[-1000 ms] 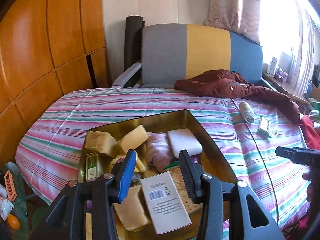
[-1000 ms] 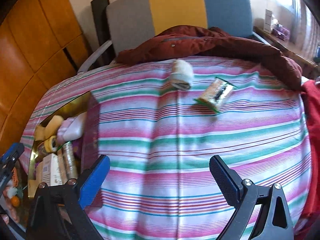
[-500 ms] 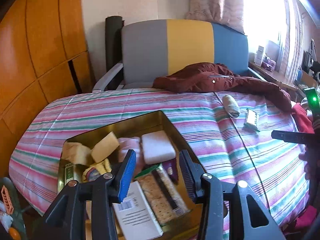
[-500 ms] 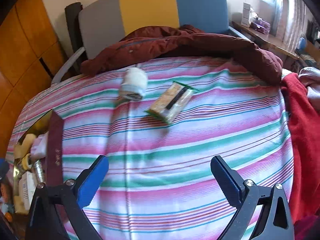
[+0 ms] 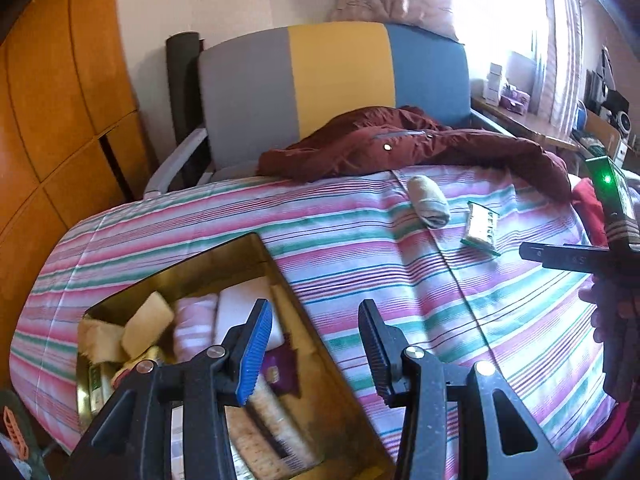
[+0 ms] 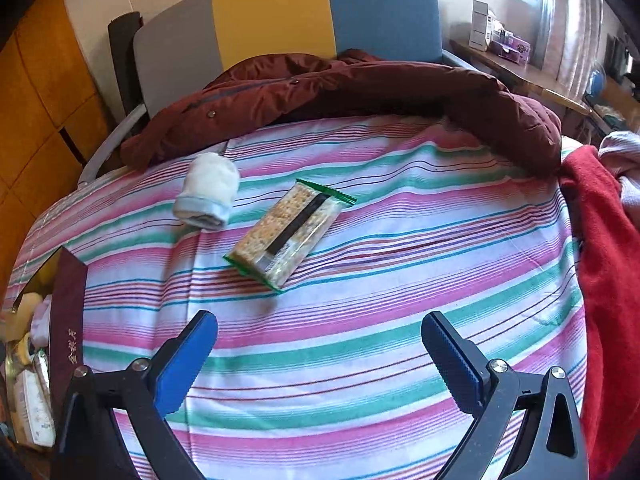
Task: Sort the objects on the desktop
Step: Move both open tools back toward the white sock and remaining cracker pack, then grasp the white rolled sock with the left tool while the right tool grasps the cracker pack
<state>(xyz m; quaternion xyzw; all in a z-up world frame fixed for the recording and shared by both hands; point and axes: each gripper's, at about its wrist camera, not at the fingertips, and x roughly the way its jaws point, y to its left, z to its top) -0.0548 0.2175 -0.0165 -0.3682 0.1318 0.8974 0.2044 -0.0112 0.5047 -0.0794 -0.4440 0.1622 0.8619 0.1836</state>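
A gold tin box (image 5: 224, 249) full of small items sits at the left of the striped bed cover. My left gripper (image 5: 314, 320) hangs over the box's right wall, open, with nothing between its fingers. A rolled white sock (image 6: 208, 196) and a green-edged cracker packet (image 6: 290, 232) lie on the cover, apart from each other. My right gripper (image 6: 320, 324) stands wide open and empty above the cover, just short of the packet. The left wrist view shows the sock (image 5: 428, 202) and packet (image 5: 482, 230) further right, and the right gripper's body at its right edge.
A dark red jacket (image 6: 360, 88) lies along the far edge of the bed, in front of a grey, yellow and blue chair (image 5: 332, 80). Red cloth (image 6: 608, 260) is heaped at the right. The box's maroon outer wall (image 6: 68, 320) shows at the left. Wooden panels (image 5: 60, 100) line the left side.
Both grippers moved right across the bed. The left went from over the box's contents to its right wall. The packet and sock now sit closer to the right gripper.
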